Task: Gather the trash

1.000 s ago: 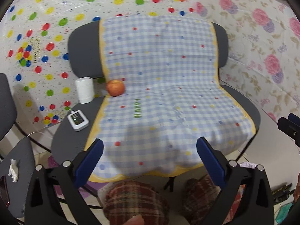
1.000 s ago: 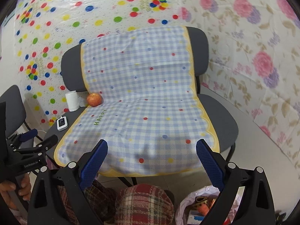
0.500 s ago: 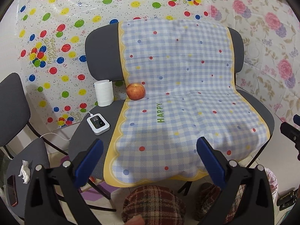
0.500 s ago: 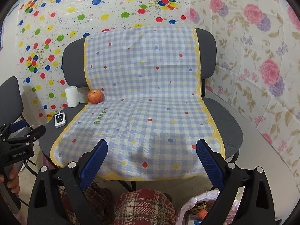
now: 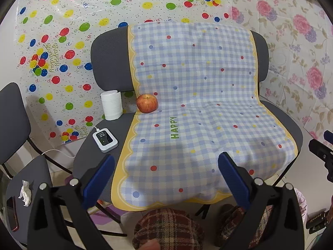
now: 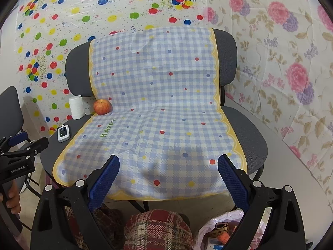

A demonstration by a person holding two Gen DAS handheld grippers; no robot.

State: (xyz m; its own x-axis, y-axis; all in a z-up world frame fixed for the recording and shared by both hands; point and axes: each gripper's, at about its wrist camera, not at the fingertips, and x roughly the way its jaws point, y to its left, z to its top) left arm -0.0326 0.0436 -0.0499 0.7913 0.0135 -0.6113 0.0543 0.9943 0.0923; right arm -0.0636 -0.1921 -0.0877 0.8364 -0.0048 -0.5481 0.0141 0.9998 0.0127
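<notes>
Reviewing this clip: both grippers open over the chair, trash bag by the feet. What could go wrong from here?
The apple looks whole, so it might be wrongly binned as trash. The crumpled tissue lies on the side chair next to a phone, which a grab might knock. The checked cloth hangs loose, so either gripper could snag it.

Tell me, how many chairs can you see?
2. One big gray chair sits in the middle, covered by a checked cloth. Another chair stands at the left edge, only partly in view. More could be out of sight.
</notes>
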